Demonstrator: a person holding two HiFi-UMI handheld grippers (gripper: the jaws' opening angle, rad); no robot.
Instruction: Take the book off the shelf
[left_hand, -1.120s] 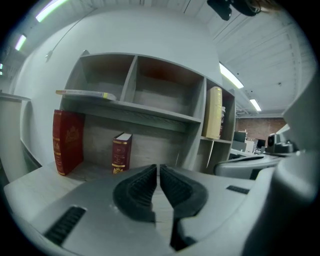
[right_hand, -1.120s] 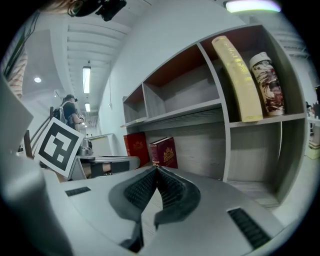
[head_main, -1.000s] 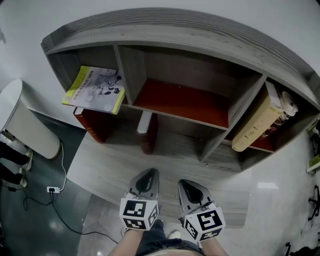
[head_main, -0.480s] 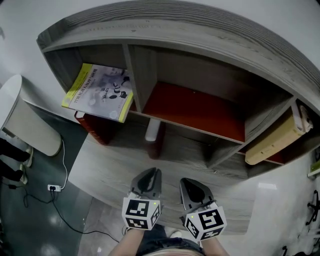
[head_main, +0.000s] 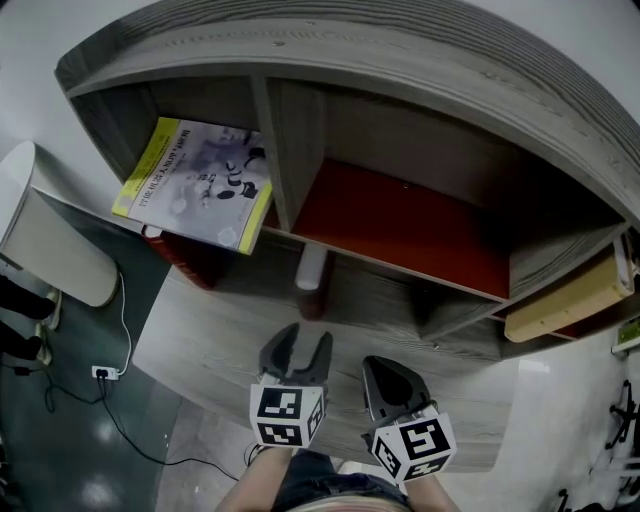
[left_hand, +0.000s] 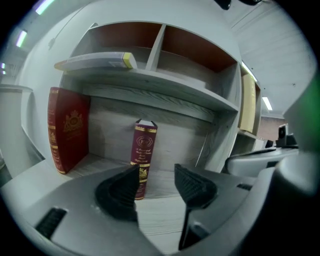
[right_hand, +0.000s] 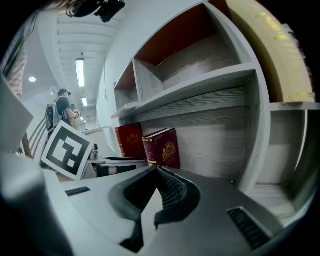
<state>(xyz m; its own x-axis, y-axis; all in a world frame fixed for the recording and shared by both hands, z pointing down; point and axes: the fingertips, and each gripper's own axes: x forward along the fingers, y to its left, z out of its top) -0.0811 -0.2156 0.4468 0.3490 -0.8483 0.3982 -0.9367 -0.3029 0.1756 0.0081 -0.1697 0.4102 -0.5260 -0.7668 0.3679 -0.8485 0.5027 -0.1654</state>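
A slim dark-red book stands upright alone on the lower shelf, seen from above as white page tops. My left gripper points at it from a short way off. Its jaws have just been opening and now stand open with nothing between them. My right gripper hangs beside the left one, shut and empty, and the same red book lies beyond it. A yellow-and-white book lies flat on the upper left shelf, overhanging its edge.
A larger red book leans at the left end of the lower shelf. A beige binder leans in the right compartment. The red-backed middle compartment holds nothing. A white bin and a floor cable are at the left.
The left gripper's jaws, shut in both earlier frames, now stand apart. Both grippers have moved closer to the shelf, which looms larger and has slid right in the head view.
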